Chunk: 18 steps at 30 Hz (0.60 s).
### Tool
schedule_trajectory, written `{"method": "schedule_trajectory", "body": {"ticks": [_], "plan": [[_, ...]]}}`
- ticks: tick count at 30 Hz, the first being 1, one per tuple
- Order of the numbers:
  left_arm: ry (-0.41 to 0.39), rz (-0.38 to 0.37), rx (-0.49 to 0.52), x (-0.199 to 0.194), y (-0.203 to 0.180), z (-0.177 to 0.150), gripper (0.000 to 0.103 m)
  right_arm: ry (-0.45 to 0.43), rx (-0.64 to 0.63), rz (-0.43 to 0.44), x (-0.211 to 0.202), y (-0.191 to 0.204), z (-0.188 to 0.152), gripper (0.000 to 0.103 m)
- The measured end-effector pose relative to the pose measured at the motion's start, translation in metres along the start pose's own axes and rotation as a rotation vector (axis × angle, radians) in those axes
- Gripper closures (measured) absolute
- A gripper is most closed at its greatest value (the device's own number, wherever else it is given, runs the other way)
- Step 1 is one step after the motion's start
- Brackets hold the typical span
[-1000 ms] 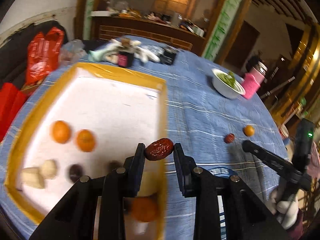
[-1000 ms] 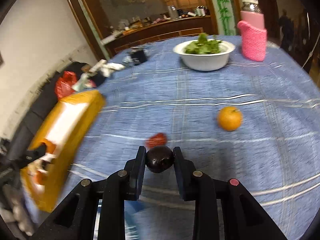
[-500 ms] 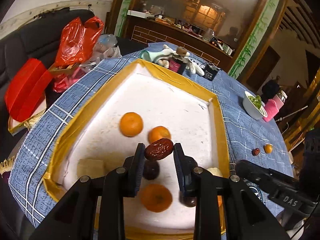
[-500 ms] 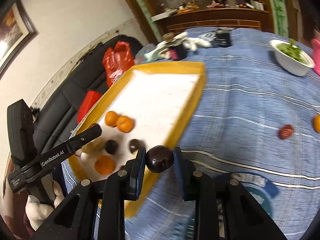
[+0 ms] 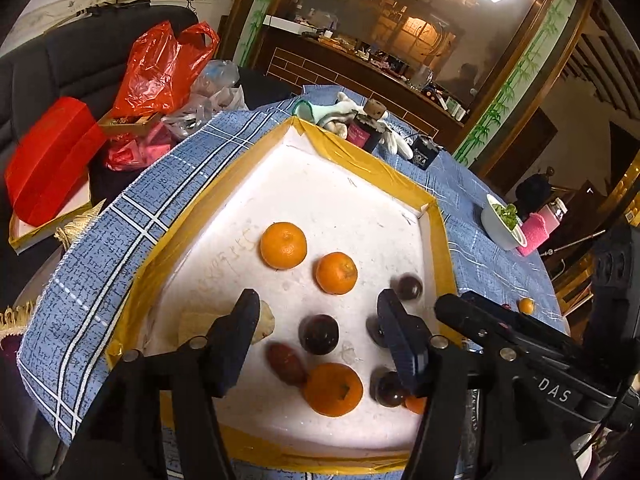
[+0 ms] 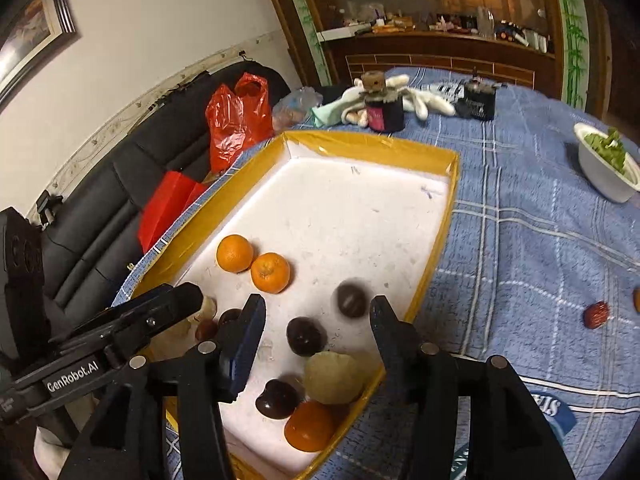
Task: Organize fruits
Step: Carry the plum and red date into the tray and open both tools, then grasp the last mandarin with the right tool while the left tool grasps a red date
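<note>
A white tray with a yellow rim (image 5: 360, 168) (image 6: 444, 216) lies on the blue cloth and holds several oranges, dark plums and pale pieces. My left gripper (image 5: 316, 312) is open and empty above the tray; a red date (image 5: 286, 362) lies on the tray floor just below it. My right gripper (image 6: 316, 320) is open and empty over the tray's near right part; a dark plum (image 6: 351, 300), blurred, sits between its fingers on the tray. Another red date (image 6: 596, 314) and a small orange (image 5: 526, 305) lie on the cloth outside the tray.
A white bowl of greens (image 6: 606, 168) and a pink-sleeved bottle (image 5: 544, 226) stand at the right. A dark jar (image 6: 382, 110), white gloves and a black box sit beyond the tray. Red bags (image 5: 160, 68) lie on the black sofa at the left.
Both grippers have opened. The red date dropped from the left one and the dark plum from the right one; both now lie in the tray.
</note>
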<state>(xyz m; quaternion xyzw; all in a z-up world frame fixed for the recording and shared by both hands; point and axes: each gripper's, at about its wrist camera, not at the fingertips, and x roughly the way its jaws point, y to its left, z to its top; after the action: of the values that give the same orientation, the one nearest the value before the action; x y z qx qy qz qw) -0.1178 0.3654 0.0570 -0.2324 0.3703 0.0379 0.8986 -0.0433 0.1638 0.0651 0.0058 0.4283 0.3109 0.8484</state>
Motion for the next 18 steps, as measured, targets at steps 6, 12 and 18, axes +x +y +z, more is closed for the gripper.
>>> {"method": "schedule_trajectory", "body": {"ticks": [6,12,18], "plan": [[-0.025,-0.008,0.021,-0.015,-0.013,0.0,0.035,-0.028,0.036,-0.01,-0.025,-0.016,-0.008,0.043],[-0.029,-0.02,0.078,-0.026,-0.038,-0.005,0.032,-0.023,0.081,-0.053,-0.047,-0.049,-0.035,0.042],[-0.008,-0.061,0.156,-0.025,-0.077,-0.019,0.032,-0.024,0.16,-0.117,-0.071,-0.101,-0.061,0.041]]}}
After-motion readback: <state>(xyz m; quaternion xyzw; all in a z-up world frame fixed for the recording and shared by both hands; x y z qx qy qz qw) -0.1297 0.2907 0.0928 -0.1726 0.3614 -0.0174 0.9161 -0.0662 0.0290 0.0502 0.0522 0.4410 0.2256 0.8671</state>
